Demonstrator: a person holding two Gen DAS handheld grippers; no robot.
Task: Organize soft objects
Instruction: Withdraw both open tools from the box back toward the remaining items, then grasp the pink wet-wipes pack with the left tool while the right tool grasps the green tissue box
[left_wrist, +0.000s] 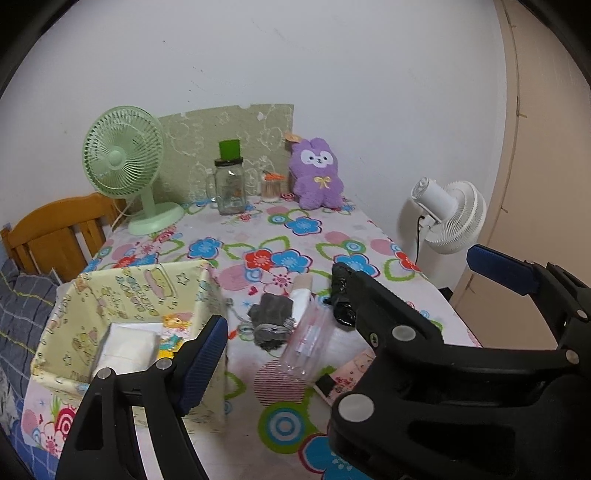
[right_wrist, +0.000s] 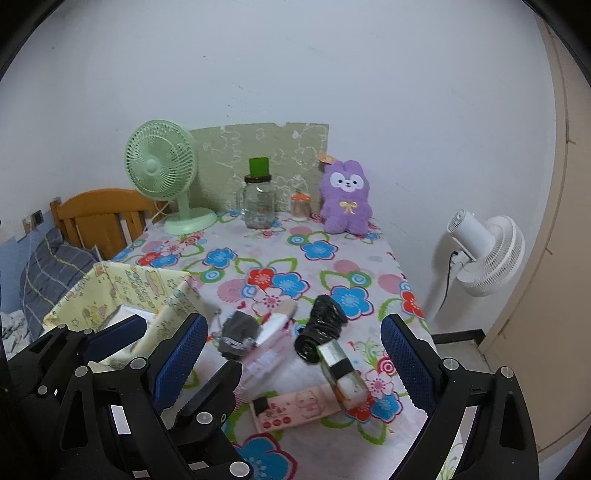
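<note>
A purple plush rabbit (left_wrist: 319, 173) (right_wrist: 345, 197) sits upright against the wall at the table's far end. A grey crumpled cloth (left_wrist: 271, 321) (right_wrist: 236, 334) and a black plastic bag roll (left_wrist: 341, 291) (right_wrist: 321, 328) lie mid-table. To their left stands a yellow fabric box (left_wrist: 147, 291) (right_wrist: 147, 284) with a white tissue pack (left_wrist: 127, 347) inside. My left gripper (left_wrist: 291, 321) is open and empty, its left finger over the box's corner. My right gripper (right_wrist: 295, 321) (left_wrist: 413, 269) is open and empty just short of the black roll. The two grippers' inner fingers overlap.
A clear pouch (left_wrist: 306, 339), a pink flat box (right_wrist: 299, 406) and a banded clear bottle (right_wrist: 341, 373) lie near the front. At the back stand a green fan (left_wrist: 123, 162), a glass jar (left_wrist: 229, 184) and a small jar (left_wrist: 270, 186). A white fan (left_wrist: 454, 214) stands on the floor to the right and a wooden chair (left_wrist: 55, 232) to the left.
</note>
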